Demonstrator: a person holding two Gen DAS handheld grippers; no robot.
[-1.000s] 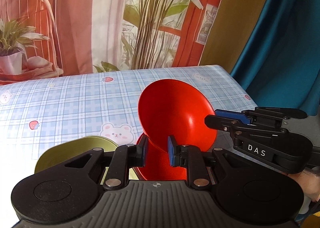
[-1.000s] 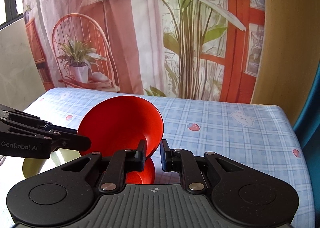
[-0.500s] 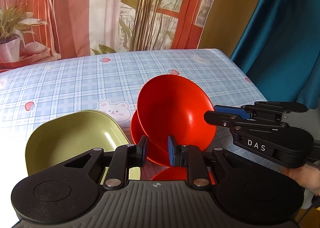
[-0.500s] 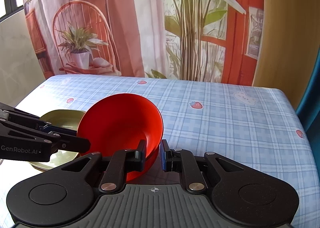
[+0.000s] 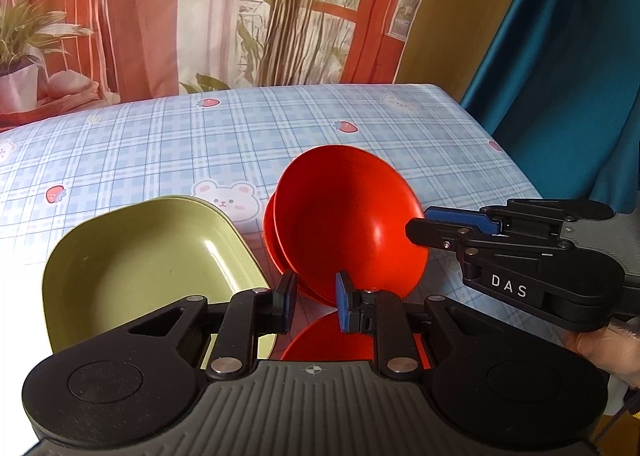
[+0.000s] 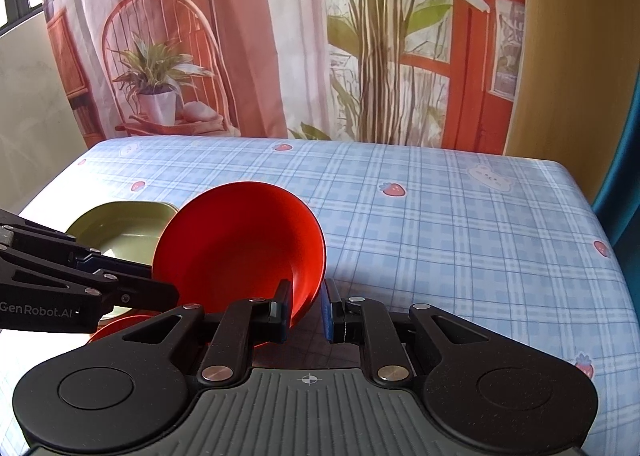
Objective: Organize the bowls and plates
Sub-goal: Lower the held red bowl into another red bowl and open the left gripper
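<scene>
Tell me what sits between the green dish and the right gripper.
The tilted red bowls fill that stretch in the left wrist view: green dish on one side, right gripper pinching their far rim, left gripper gripping the near rim.

Wrist cams, close, shared bowl (image 5: pixel 352 219)

The red bowls (image 5: pixel 352 215) have sunk toward the green dish (image 5: pixel 148 264).

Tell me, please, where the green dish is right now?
The green dish sits on the table's near left part, just left of the red bowls held by both grippers.
</scene>
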